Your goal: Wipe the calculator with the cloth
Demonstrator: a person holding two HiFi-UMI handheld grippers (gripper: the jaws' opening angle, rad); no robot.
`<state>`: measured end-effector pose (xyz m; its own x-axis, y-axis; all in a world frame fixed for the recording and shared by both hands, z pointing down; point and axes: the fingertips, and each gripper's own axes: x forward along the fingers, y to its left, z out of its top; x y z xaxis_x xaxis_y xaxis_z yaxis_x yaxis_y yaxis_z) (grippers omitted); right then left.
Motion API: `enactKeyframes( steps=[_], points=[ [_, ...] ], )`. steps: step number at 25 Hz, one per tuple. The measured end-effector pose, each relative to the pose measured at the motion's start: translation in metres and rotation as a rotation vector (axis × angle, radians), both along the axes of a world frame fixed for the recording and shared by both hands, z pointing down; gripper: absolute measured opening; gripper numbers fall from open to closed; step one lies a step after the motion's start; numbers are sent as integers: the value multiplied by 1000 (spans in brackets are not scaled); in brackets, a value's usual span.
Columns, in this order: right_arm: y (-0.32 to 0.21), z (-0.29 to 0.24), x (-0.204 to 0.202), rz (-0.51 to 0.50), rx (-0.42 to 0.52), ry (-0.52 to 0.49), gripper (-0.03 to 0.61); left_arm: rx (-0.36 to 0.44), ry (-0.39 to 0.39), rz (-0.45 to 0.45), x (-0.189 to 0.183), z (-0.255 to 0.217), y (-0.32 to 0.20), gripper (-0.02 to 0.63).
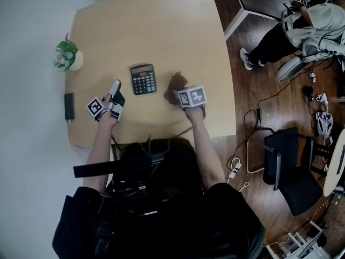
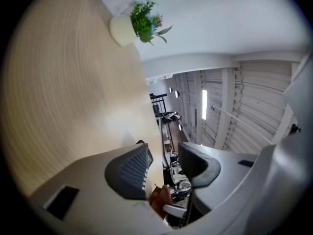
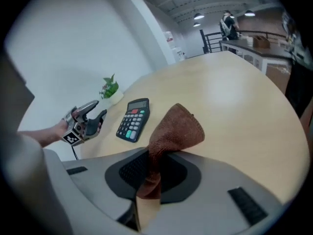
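Two tools over counter [image 1: 151,31]. Right tool [image 3: 151,173] clamped brown cloth [image 3: 178,126], just right of calculator [image 1: 143,79] lying flat mid-counter. Left tool [image 2: 164,168] stood part-open, empty, at calculator's left. Risk: unbraced calculator could have skidded under wipe.

— From the head view, can you see the jaws of the right gripper [image 1: 181,94]?
— No. Its marker cube [image 1: 192,96] covers them, and the near part of the cloth [image 1: 175,84] too.
— The key labels on the calculator [image 1: 143,79]?
— Too small to read. The dark flat thing [image 1: 69,106] left of the left gripper [image 1: 116,89] is too small to identify.
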<state>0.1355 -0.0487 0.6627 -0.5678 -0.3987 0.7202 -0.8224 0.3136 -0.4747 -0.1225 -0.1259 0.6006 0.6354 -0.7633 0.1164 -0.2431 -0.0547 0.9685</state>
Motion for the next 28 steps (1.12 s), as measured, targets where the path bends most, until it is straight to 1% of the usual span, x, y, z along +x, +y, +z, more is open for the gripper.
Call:
enactKeyframes(
  steps=[1, 2, 3, 4, 6, 7, 9, 11, 13, 16, 19, 26, 28],
  points=[
    [6, -3, 6, 27, 2, -45, 51, 27, 18, -17, -2, -11, 5, 191],
    [10, -4, 9, 36, 7, -65, 51, 42, 33, -33, -4, -17, 11, 173],
    [11, -4, 10, 19, 20, -54, 51, 47, 42, -48, -6, -18, 18, 172],
    [8, -3, 8, -17, 44, -19, 51, 45, 46, -61, -7, -16, 26, 170],
    [-9, 0, -4, -102, 92, 64, 51, 27, 56, -78, -4, -7, 45, 141],
    [-21, 4, -11, -132, 92, 86, 51, 16, 61, -82, -1, -1, 54, 138],
    [-40, 17, -29, -162, 31, 75, 51, -4, 81, -89, 7, 9, 70, 129],
    [-43, 28, -47, -173, -41, 29, 52, -18, 106, -97, 11, 15, 85, 124],
    [-38, 31, -59, -179, -69, 7, 51, -20, 121, -96, 12, 16, 97, 117],
    [-31, 28, -70, -182, -64, 5, 52, -11, 119, -85, 2, 13, 102, 112],
    [-24, 28, -77, -160, -65, 4, 52, -3, 129, -84, -13, 8, 101, 104],
    [-3, 28, -90, -135, -49, 44, 52, -13, 167, -26, -24, 13, 115, 101],
    [0, 28, -89, -104, -42, 64, 52, -12, 173, -2, -25, 14, 117, 101]
  ],
)
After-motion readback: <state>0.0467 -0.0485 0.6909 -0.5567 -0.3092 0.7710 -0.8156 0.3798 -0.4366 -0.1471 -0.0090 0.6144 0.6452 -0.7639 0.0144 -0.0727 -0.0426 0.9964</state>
